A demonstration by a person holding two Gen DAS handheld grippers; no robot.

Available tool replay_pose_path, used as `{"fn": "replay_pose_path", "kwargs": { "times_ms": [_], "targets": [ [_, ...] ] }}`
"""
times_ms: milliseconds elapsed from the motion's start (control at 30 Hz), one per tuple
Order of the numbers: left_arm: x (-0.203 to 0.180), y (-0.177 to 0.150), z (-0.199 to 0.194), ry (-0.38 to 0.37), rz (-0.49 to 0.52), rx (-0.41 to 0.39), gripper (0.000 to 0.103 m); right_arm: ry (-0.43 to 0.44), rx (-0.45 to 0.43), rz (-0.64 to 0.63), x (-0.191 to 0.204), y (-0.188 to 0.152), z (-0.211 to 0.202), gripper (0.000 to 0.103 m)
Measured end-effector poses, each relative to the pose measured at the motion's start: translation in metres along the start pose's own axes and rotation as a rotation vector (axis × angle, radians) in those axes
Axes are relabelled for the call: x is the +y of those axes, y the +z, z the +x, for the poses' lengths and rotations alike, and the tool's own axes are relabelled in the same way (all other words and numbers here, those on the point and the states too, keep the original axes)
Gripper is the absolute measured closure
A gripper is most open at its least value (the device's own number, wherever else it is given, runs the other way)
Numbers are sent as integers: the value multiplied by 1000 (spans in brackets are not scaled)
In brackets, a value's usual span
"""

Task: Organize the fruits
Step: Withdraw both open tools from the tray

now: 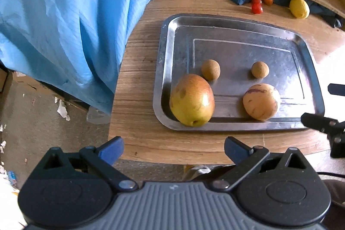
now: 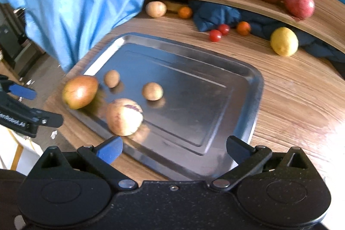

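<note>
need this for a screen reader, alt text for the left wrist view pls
A metal tray on a wooden table holds a pear, a striped melon and two small brown fruits; the open left gripper hovers before it.

1. A polished metal tray mirrors the fruit on it, resting on a matt wood-grain table.
2. Thin blue cloth hangs creased with a slight sheen.
3. The pear looks smooth and glossy.
</note>
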State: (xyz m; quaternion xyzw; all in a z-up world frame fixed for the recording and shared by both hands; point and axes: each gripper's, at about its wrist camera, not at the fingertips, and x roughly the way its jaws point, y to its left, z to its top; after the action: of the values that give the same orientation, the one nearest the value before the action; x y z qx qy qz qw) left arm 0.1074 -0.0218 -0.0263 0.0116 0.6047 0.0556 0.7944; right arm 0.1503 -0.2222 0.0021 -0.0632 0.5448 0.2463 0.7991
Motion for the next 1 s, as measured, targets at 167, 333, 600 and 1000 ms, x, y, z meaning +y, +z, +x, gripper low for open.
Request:
{"fn": "replay_pose_path", "kwargs": {
  "times_ms": [167,333,600,1000],
  "targets": [
    [4,6,-4,17,21,-1,1,-15,-14,46,-9,4,0,1],
    [7,19,-3,29,38,-11,1,-29,-24,71,-13,11,4,1],
    [11,43,0,20,64,-42,1,-39,-21,94,-17,23,14,1],
    [6,86,9,-1,125,-79,1,-49,-21,102,-22,47,32,1]
  ]
}}
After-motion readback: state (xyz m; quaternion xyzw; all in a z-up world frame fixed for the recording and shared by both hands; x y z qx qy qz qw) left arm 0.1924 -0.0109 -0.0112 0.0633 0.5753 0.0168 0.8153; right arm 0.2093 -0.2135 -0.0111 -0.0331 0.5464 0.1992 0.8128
